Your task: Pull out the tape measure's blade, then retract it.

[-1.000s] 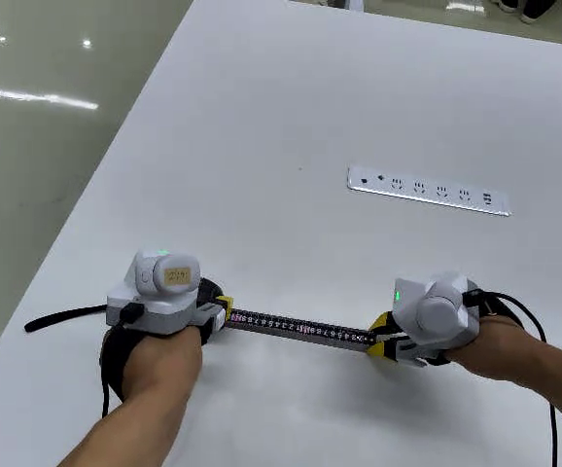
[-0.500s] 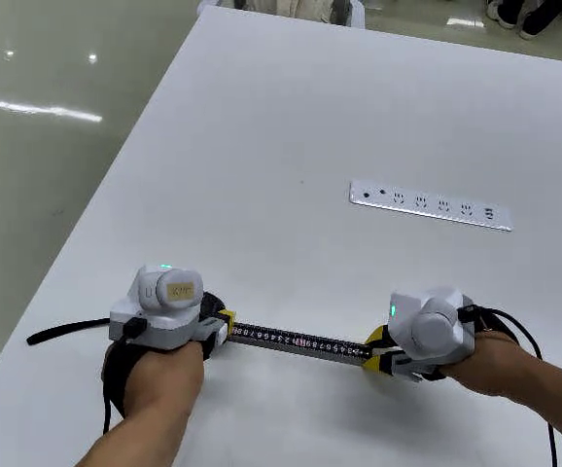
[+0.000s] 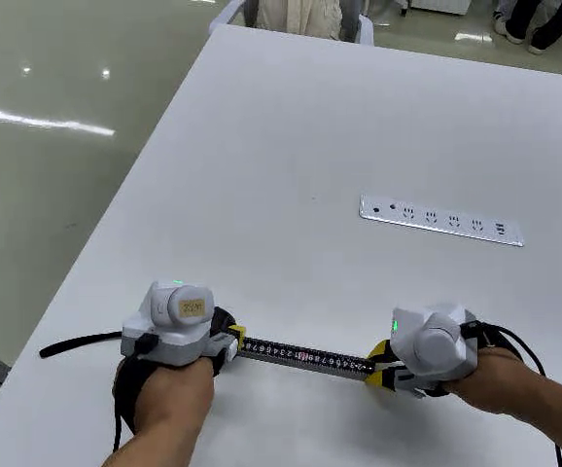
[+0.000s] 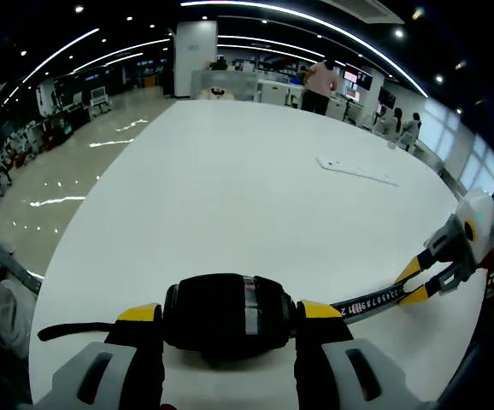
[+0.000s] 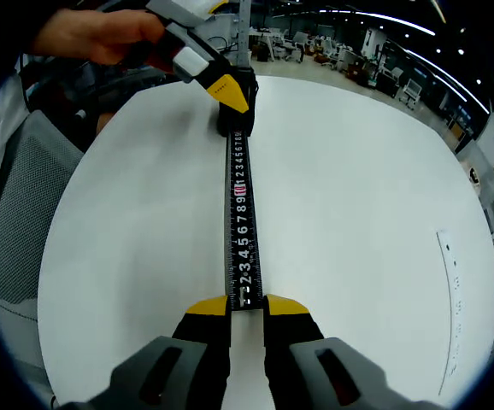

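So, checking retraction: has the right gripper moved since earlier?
Yes. Against the power strip, the right gripper slid slightly toward the left gripper, shortening the blade.

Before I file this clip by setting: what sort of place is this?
Probably a big open lab or workshop hall. A wide white table with a power strip on it stands on a shiny floor, with long ceiling light strips above and rows of desks and equipment behind.
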Tool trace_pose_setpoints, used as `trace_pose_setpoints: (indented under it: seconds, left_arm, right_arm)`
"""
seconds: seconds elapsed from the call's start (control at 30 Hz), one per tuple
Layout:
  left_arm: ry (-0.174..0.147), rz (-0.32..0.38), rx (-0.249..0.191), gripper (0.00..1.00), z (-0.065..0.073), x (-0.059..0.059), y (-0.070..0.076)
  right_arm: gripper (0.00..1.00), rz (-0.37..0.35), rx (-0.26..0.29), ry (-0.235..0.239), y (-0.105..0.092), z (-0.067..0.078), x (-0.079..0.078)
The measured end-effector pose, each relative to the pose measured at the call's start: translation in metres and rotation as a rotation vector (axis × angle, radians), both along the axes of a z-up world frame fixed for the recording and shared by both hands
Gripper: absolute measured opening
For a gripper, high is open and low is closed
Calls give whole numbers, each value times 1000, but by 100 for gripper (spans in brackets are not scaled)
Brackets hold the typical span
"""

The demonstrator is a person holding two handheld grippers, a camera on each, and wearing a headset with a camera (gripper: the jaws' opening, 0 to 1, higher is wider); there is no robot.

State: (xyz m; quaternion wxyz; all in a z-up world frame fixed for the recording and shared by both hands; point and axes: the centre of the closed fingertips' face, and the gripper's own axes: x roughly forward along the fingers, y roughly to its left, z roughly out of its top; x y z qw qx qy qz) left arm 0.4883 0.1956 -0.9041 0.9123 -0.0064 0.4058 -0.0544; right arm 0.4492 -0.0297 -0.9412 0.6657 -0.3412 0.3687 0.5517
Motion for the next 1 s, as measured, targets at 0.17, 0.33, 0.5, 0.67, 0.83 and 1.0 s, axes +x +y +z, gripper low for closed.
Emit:
trace_pose_setpoints:
  seconds: [0.17,0.33,0.5,0.67,0.83,1.0]
  left_arm:
    - [0,-2,1,59,0,0,0]
    - [0,-6,1,59,0,0,0]
    - [1,-8,1,59,0,0,0]
    - [3,-9,2,59,0,-1,-1]
    - [5,-10,0,59,0,-1,0]
    - [5,-10,0,59,0,0,-1]
  right_arm:
    - [13,-2,4,-1,3,0,1]
    - [13,-3,11,0,7,0,2]
    - [13,-5,16,-1,11,0,2]
    - [13,-3,21,-1,15,0,3]
    - [13,-2,26,-1,18,0,4]
    - [13,-3,31,-2,22,0,5]
